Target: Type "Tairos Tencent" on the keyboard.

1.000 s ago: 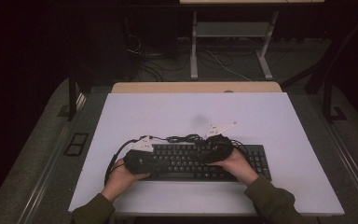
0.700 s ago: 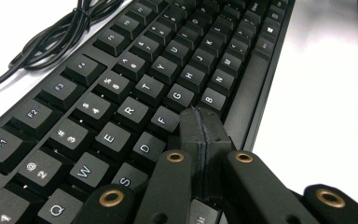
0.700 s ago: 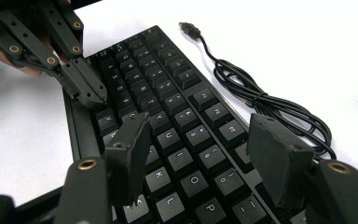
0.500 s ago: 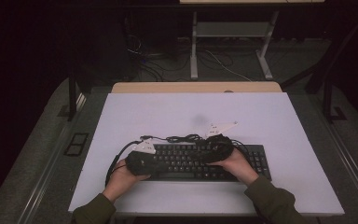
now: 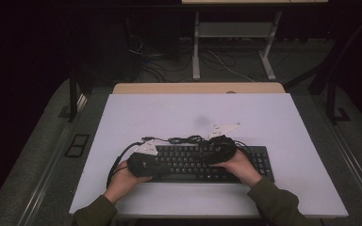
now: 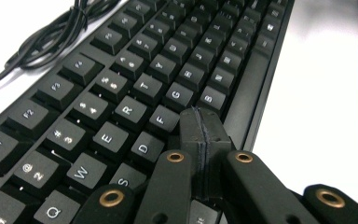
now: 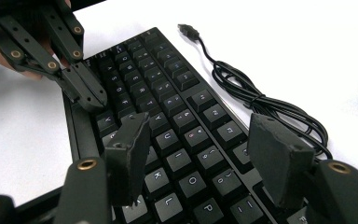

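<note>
**Both grippers held still over the keys**

Dark floor and a tangle of cables lay beyond the table [image 5: 169, 113], whose white top carried one thing of note: the keyboard [image 5: 202, 162], set along the near edge and a little toward the right corner.

Nothing had changed across the last second (hands, grippers and keyboard sat just as they did in the earlier high views). I read that as a pause over the keys, a press either held or about to come, not a move elsewhere.

The left gripper [image 6: 200, 122] was closed, its jaws pressed together into a single tip that stood at the keys around F and V, near the space bar; whether it actually pressed a key I could not tell. The right gripper [image 7: 200, 140] stood open with nothing between its jaws, hovering above the right-hand letter keys.

The keyboard was black and full-sized, with white legends. Its cord [image 7: 261, 100] lay loosely bundled on the table behind its far edge, the plug [image 7: 188, 31] lying free.
</note>
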`<state>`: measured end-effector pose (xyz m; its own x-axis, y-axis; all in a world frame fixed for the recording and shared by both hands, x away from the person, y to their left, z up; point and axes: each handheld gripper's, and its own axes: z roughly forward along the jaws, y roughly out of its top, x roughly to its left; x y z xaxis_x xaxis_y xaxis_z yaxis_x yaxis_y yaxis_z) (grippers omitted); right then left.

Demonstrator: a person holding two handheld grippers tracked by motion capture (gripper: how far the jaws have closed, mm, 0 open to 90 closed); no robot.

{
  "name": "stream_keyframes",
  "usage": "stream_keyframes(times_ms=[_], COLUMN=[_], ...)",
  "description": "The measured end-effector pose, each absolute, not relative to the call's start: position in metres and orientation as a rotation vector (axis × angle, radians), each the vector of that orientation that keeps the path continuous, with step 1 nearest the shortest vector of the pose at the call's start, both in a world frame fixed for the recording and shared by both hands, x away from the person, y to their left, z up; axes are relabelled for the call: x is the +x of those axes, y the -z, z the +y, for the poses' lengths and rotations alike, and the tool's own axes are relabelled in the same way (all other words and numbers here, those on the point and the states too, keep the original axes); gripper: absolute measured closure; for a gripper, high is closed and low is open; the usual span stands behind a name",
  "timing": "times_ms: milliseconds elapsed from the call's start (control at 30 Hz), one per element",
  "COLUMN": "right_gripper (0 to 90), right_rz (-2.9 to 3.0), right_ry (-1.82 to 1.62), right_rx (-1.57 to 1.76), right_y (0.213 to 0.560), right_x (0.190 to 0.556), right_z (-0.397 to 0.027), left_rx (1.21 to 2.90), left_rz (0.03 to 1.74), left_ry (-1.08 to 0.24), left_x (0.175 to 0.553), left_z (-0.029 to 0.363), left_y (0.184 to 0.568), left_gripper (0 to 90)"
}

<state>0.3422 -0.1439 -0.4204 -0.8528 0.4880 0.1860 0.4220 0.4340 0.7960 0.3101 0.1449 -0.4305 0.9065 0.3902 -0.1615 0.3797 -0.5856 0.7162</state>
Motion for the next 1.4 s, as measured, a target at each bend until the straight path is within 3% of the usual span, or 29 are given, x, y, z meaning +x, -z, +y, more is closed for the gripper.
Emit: stream_keyframes(times_ms=[1400], right_gripper=[35.4], right_rz=[2.6], right_ry=[-1.418], right_rx=[0.803], right_y=[0.423], right_x=[0.341], right_z=[-0.138], left_rx=[2.17], left_rz=[0.635], left_ry=[-0.121], left_x=[0.331], left_z=[0.159], left_y=[0.424], left_gripper=[89.2])
